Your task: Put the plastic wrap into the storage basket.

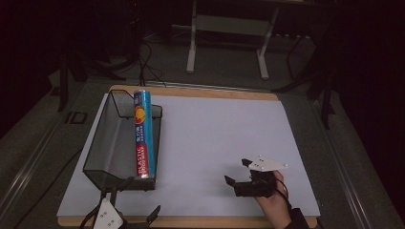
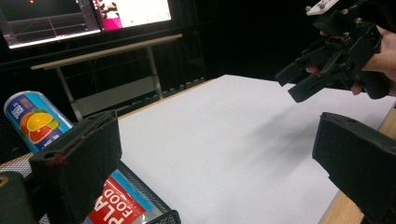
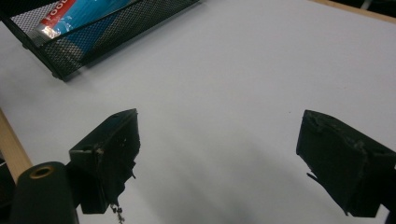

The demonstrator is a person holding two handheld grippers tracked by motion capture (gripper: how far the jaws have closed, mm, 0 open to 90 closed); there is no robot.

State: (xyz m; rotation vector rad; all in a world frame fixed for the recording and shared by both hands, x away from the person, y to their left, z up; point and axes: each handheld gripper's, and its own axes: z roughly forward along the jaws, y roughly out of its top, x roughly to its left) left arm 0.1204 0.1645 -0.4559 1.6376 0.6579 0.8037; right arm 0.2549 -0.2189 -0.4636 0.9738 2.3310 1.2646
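Observation:
A blue and red plastic food wrap roll [image 1: 143, 134] lies along the right-hand rim of a black mesh basket [image 1: 107, 143] on the left of the white sheet. My left gripper [image 1: 136, 200] sits at the table's front edge just below the basket, open, with nothing between its jaws. In the left gripper view [image 2: 215, 158] one jaw stands in front of the roll [image 2: 32, 116]. My right gripper [image 1: 237, 171], held by a hand, hovers over the front right of the sheet, open and empty. It also shows from the side [image 2: 299, 81] and from its own camera [image 3: 224, 149].
The white sheet [image 1: 215, 133] covers a wooden board [image 1: 200, 222] whose edge shows at the front. The basket [image 3: 93, 42] and roll [image 3: 88, 11] lie beyond the right gripper's jaws. A metal table frame [image 1: 227, 28] and cables stand on the dark floor behind.

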